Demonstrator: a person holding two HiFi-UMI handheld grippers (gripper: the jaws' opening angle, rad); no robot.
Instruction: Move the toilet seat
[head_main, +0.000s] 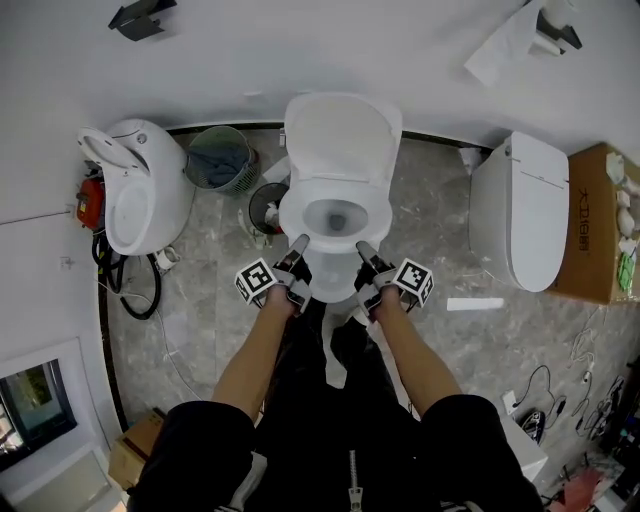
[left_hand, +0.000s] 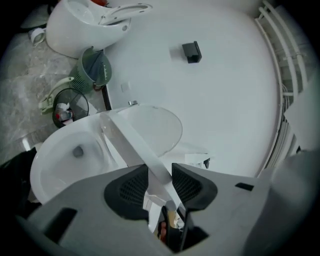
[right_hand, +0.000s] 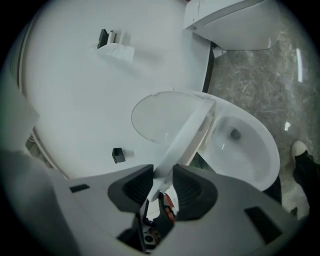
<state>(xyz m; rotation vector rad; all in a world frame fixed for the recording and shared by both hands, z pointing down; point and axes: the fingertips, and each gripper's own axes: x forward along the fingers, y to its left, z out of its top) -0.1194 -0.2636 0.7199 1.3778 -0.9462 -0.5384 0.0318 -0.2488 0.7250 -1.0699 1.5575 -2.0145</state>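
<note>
Head view shows the left tool (head_main: 299, 245) and right tool (head_main: 364, 250) each clamped on the front rim of the toilet seat (left_hand: 131, 139), tilted half-raised over the bowl (head_main: 336, 216), short of the upright lid (head_main: 341, 135); I'd judge the lift partly done.

The toilet seat (left_hand: 131, 142) disappears between the jaws of the left gripper (left_hand: 160, 174); left of them, the wastebasket (left_hand: 70, 107) holds indistinct contents.

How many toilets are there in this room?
3. The middle toilet straight ahead, lid up; the left toilet beside the green basket; the right toilet, closed, next to the cardboard box. Others may lie outside the view.
</note>
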